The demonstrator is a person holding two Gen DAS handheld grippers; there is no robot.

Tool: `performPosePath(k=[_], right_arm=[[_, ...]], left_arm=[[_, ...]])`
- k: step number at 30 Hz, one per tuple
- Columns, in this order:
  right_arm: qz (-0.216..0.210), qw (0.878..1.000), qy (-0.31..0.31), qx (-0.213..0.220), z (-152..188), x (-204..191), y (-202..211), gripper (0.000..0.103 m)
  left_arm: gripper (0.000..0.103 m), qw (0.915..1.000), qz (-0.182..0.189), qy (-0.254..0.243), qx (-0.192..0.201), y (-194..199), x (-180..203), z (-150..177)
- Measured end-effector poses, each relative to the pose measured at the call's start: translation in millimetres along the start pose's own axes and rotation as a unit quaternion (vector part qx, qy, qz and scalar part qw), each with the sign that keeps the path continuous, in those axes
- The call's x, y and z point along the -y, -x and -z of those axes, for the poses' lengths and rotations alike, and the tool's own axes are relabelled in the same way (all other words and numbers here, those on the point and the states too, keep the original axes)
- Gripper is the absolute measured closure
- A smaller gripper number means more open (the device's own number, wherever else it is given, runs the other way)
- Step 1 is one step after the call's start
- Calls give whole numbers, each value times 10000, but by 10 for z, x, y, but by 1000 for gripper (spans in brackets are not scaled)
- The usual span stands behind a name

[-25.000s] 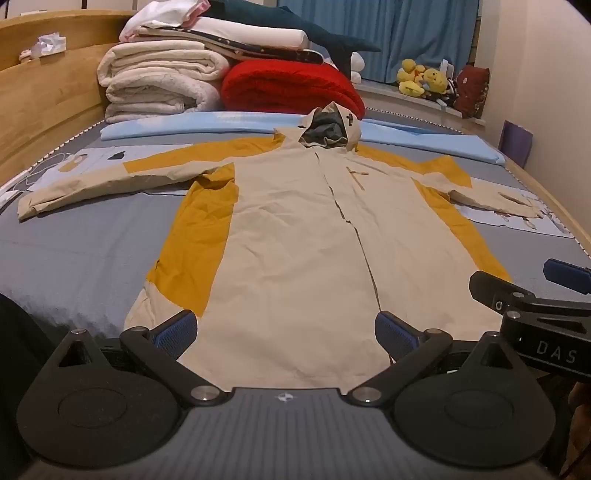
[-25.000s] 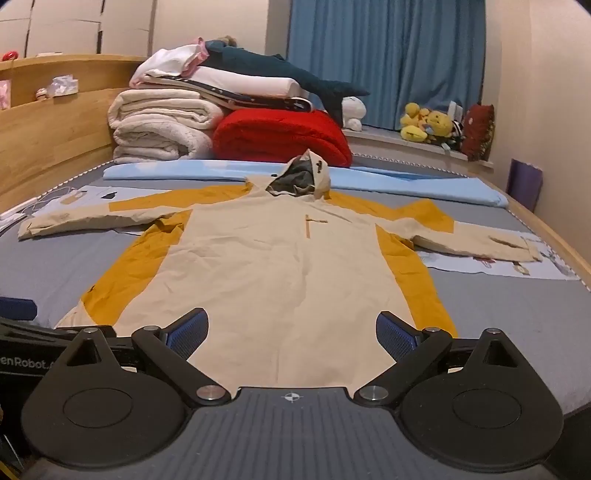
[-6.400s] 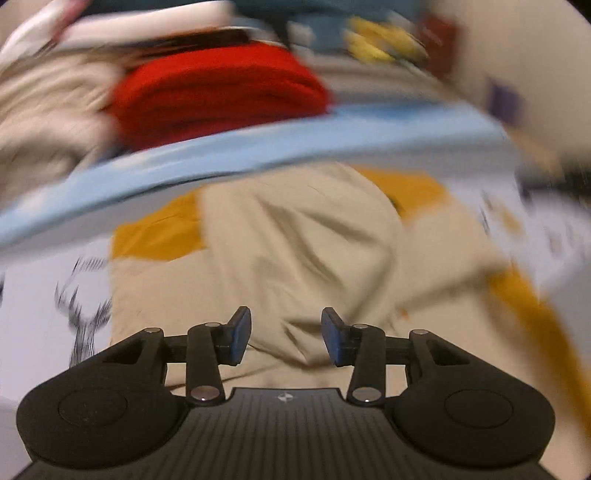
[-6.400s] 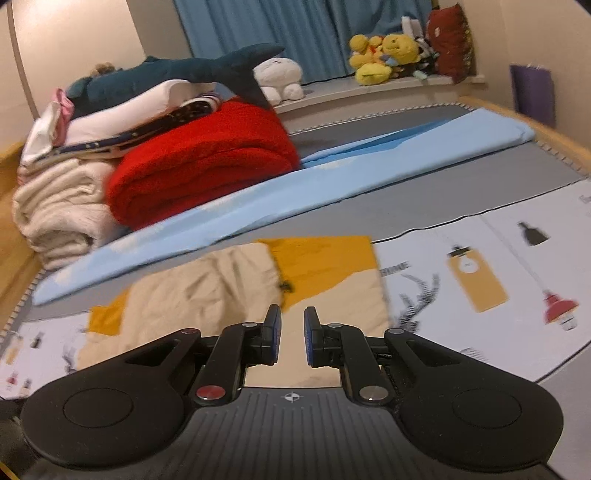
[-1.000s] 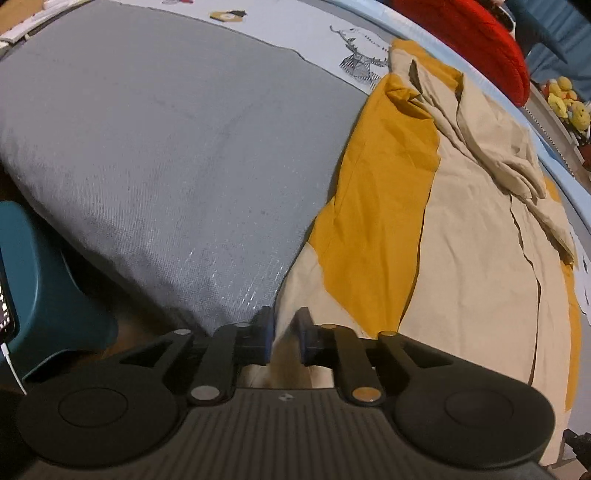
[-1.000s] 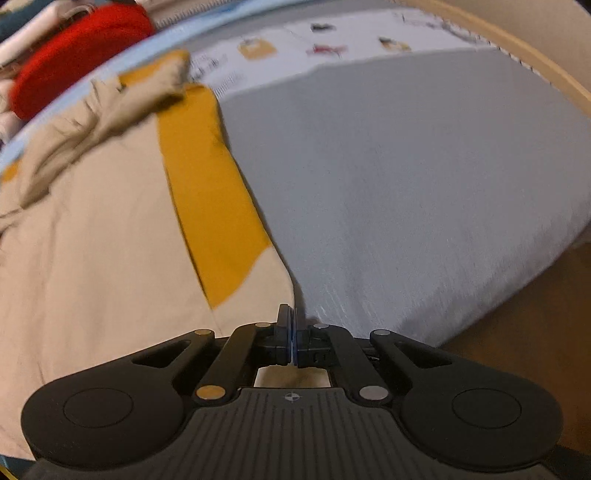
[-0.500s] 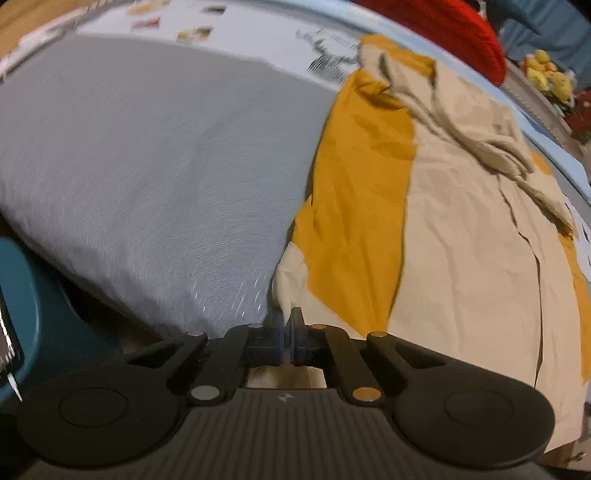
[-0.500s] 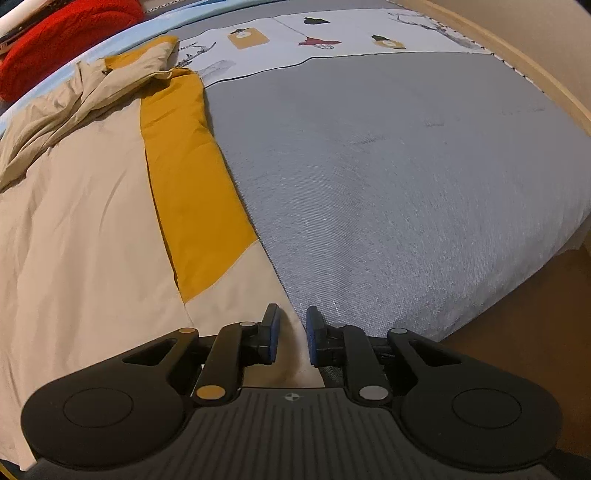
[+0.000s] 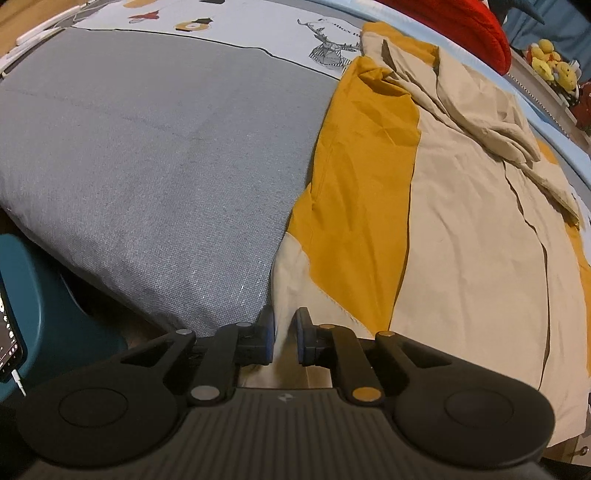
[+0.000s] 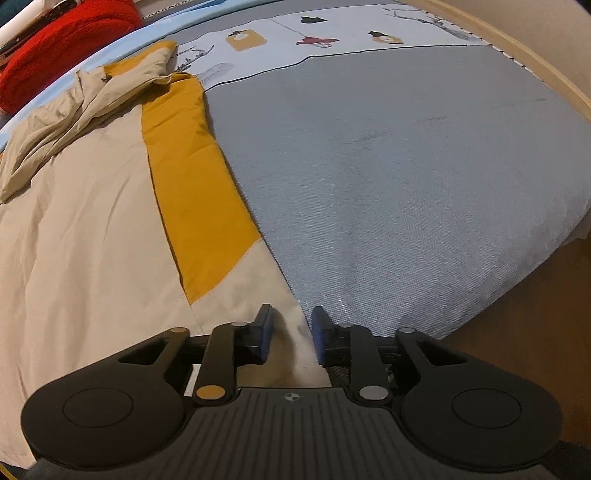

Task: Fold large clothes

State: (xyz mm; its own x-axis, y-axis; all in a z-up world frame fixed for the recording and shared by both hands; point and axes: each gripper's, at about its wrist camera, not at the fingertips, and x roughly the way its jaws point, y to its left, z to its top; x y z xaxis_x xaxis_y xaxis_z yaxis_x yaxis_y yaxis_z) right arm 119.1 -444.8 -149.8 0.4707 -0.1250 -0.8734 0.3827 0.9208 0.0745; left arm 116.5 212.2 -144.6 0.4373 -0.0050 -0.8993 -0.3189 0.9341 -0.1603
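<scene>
A beige and mustard hooded jacket (image 9: 461, 229) lies flat on the grey bed, its sleeves folded in over the chest. It also shows in the right wrist view (image 10: 92, 229). My left gripper (image 9: 283, 334) is open a little at the jacket's bottom left hem corner, with the beige cloth between the blue pads. My right gripper (image 10: 290, 338) is open wider at the bottom right hem corner, the hem lying between its fingers.
The grey bed cover (image 9: 147, 155) spreads to the left of the jacket and to its right (image 10: 406, 155). A teal stool (image 9: 40, 295) stands by the bed's foot. A red blanket (image 10: 55, 29) and plush toys (image 9: 554, 66) sit at the head. A wooden bed frame (image 10: 535, 62) runs along the right.
Both grippers held the hem corners shut within the last second and have opened; the right one opened first and is now wider. The hem corners lie back on the bed.
</scene>
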Motion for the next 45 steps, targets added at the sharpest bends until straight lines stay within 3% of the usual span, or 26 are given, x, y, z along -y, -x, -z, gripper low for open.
performPosePath(k=[7, 14, 18, 22, 24, 26, 28, 32, 35, 39, 45], right_arm=[[95, 9993, -209, 310, -63, 100, 87, 73], [62, 9999, -81, 103, -44, 57, -15, 64], [-171, 9998, 58, 71, -45, -23, -3, 64], [-304, 9993, 221, 25, -42, -76, -8, 69], [-326, 9992, 218, 14, -43, -66, -6, 77], [-428, 9989, 200, 11, -41, -48, 4, 94], [-486, 9984, 265, 66, -40, -64, 30, 100], [-517, 9980, 255, 252, -67, -85, 153, 102], [-770, 9953, 128, 566, -130, -71, 383, 102], [-1168, 9867, 244, 1106, -204, -96, 846, 103], [-1737, 9709, 173, 1641, -218, 83, 1428, 103]], left_arm=[[92, 10000, -14, -15, -1, -3, -2, -4], [92, 10000, -36, -27, -8, -15, 12, -10], [92, 10000, -26, -26, -10, -19, 5, -14], [92, 10000, -47, -54, -8, -24, 12, -14], [92, 10000, -57, -78, -3, -24, 19, -12], [92, 9999, -60, -101, 4, -24, 26, -7], [99, 9999, -40, -146, 50, -5, 38, 0], [101, 9990, 140, -283, 318, 164, 88, -11], [102, 9964, 371, -454, 610, 419, 139, -32], [102, 9889, 796, -690, 1050, 859, 169, -114], [102, 9777, 1374, -775, 1384, 1461, 108, -237]])
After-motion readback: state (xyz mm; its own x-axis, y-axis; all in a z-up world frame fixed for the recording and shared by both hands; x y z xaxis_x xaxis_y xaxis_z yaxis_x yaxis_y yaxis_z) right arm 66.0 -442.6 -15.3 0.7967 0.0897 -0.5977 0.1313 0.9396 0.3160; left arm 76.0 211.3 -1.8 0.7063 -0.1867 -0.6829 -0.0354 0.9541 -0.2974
